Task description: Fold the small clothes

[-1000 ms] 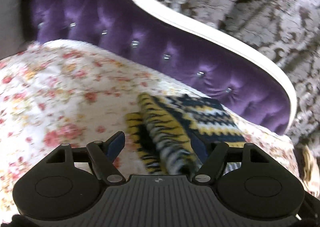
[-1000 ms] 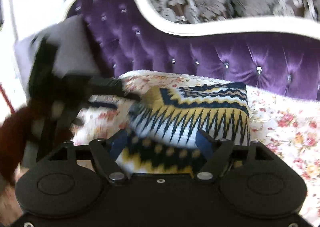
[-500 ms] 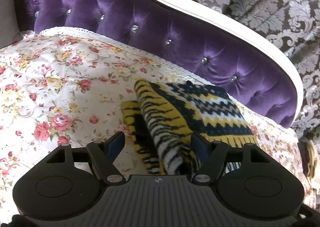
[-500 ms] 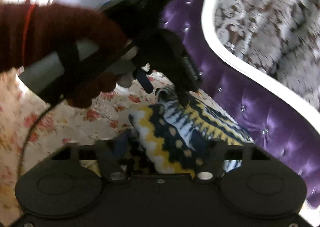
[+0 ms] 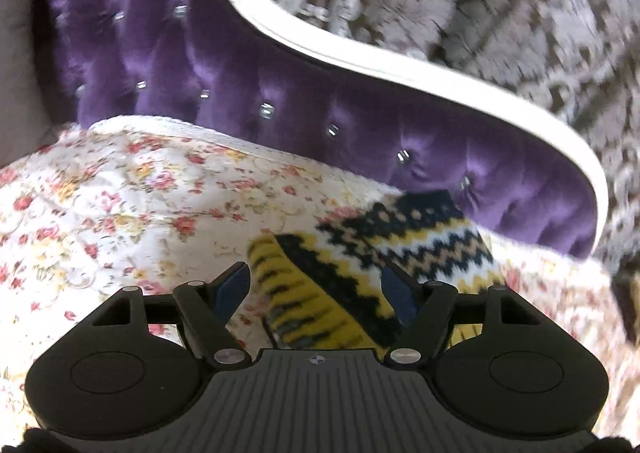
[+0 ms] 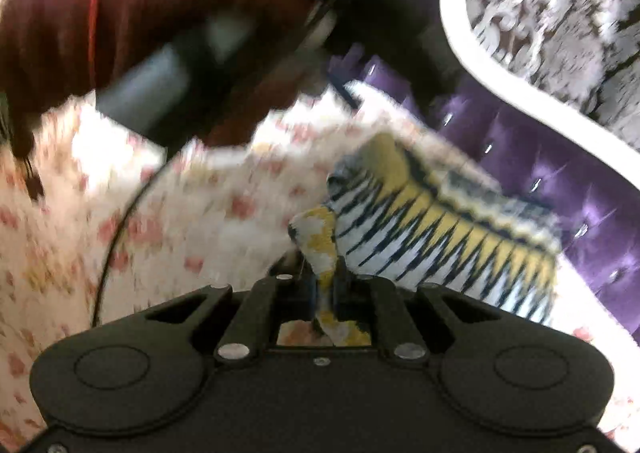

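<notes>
A small knitted garment [image 5: 384, 253] in yellow, black and white zigzag lies folded on a floral bedspread [image 5: 120, 205]. My left gripper [image 5: 316, 287] is open, its jaws straddling the garment's near edge without pinching it. In the right wrist view my right gripper [image 6: 326, 285] is shut on a corner of the garment [image 6: 440, 237] and holds that corner up. The left gripper [image 6: 360, 53] and the hand in a dark red sleeve hover above the garment, blurred.
A purple tufted headboard [image 5: 280, 85] with a white curved frame [image 5: 360, 49] stands right behind the garment. Patterned damask wallpaper [image 5: 520, 13] is behind it. The floral bedspread stretches out to the left of the garment [image 6: 120, 233].
My right gripper has closed on the garment's corner; it was open around it before. My left gripper stays open and has shifted left along the garment's edge.
</notes>
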Demonstrator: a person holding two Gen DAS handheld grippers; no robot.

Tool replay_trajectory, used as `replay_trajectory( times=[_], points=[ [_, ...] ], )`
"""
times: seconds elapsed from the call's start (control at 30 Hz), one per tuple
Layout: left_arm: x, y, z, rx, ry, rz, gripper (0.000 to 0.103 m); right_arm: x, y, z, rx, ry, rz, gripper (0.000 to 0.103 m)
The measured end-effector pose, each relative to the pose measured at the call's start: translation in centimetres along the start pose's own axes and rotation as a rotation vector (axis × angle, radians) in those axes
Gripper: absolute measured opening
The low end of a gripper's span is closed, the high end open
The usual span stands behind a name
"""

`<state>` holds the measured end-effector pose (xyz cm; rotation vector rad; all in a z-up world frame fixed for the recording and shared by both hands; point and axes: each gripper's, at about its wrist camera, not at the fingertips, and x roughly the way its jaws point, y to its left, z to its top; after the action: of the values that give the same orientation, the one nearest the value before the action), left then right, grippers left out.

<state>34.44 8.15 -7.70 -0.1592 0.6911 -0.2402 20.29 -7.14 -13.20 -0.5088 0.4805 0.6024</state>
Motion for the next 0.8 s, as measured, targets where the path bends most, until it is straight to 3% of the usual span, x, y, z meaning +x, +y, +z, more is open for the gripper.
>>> replay_trajectory(
  times=[0.13,0.2,0.3,0.4,0.5,0.67,0.8],
  points=[
    [1.6,-1.9,-1.1,0.134,0.058,-0.016,0.071,-1.3,-1.0,0.0,0.069,-0.069,0.041,0.028],
    [3.1,-2.5,-2.1,0.198,0.125,0.041,0.073,-2.9,-2.4,-0.3,0.131,-0.101,0.079,0.03],
    [3.2,-2.6,-2.5,0.209,0.106,0.049,0.074,-5.3,-5.3,-1.0,0.249,-0.135,0.082,0.036],
    [3.2,-2.3,-2.3,0.189,0.109,0.044,0.074,-7.0,-8.9,-2.1,0.398,-0.167,0.006,0.048],
    [3.1,-2.3,-2.4,0.187,0.106,0.048,0.074,-6.1,-11.9,-3.3,0.516,-0.115,-0.079,0.051],
    [3.0,-2.3,-2.5,0.179,0.105,0.045,0.075,-2.2,-12.3,-6.4,0.606,0.104,-0.063,0.051],
    [2.9,-2.2,-2.4,0.154,0.11,0.045,0.075,-3.1,-12.5,-7.1,0.663,0.112,-0.046,0.052]
  ],
)
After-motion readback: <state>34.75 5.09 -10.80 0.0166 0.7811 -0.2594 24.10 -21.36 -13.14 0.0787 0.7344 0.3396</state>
